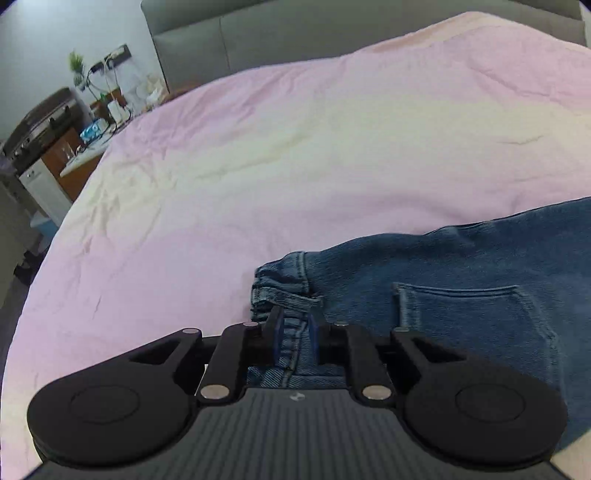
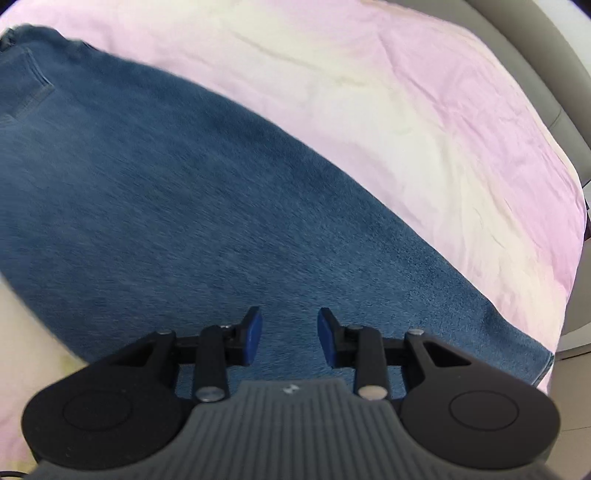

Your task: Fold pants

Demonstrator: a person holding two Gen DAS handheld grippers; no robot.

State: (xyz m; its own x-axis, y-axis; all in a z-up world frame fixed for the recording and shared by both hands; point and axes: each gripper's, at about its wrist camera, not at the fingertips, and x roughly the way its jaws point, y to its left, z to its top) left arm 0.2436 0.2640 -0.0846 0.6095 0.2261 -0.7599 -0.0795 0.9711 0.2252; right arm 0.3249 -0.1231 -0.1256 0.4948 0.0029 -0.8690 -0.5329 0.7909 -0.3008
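Blue denim pants (image 1: 461, 280) lie on a pink bedsheet (image 1: 258, 166), back pocket up. My left gripper (image 1: 295, 332) is shut on the pants' waistband, with the denim pinched between its blue pads. In the right wrist view the pants (image 2: 184, 203) stretch from upper left to a hem at lower right. My right gripper (image 2: 290, 339) is open just above the leg fabric and holds nothing. This view is motion-blurred.
A grey headboard (image 1: 332, 33) stands behind the bed. At the far left a bedside unit (image 1: 74, 147) carries cables, a plant and small items. The bed's right edge (image 2: 569, 258) borders a grey frame and the floor.
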